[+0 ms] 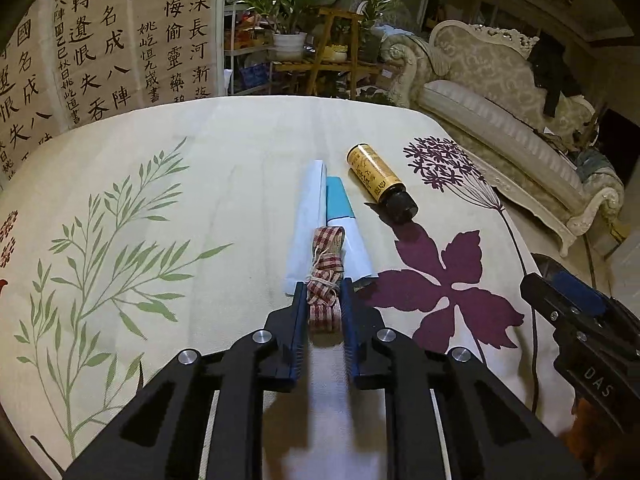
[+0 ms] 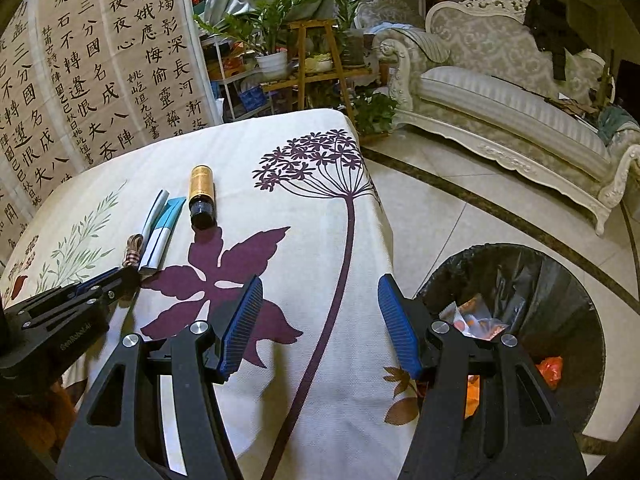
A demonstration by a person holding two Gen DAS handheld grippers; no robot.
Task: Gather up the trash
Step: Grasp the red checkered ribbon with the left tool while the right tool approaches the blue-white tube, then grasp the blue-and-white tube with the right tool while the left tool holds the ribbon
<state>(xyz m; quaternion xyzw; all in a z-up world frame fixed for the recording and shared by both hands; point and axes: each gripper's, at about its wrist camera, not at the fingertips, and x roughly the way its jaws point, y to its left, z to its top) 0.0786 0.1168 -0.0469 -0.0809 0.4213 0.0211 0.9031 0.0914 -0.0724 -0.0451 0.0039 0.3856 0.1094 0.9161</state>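
My left gripper (image 1: 323, 286) is shut on a red-checked ribbon tied with string (image 1: 326, 276), low over the floral tablecloth (image 1: 180, 184). The ribbon lies against a folded white and blue paper packet (image 1: 320, 208). A small brown bottle with a gold label and black cap (image 1: 380, 182) lies on its side to the right of the packet. In the right wrist view the left gripper (image 2: 128, 276), the ribbon (image 2: 134, 250), the packet (image 2: 160, 228) and the bottle (image 2: 202, 196) show at the left. My right gripper (image 2: 320, 312) is open and empty over the table's right edge.
A round bin with a black liner (image 2: 520, 280) holding orange wrappers stands on the tiled floor right of the table. An ornate sofa (image 2: 500, 100), plant stands (image 2: 316, 64) and a calligraphy screen (image 2: 100, 60) lie beyond the table.
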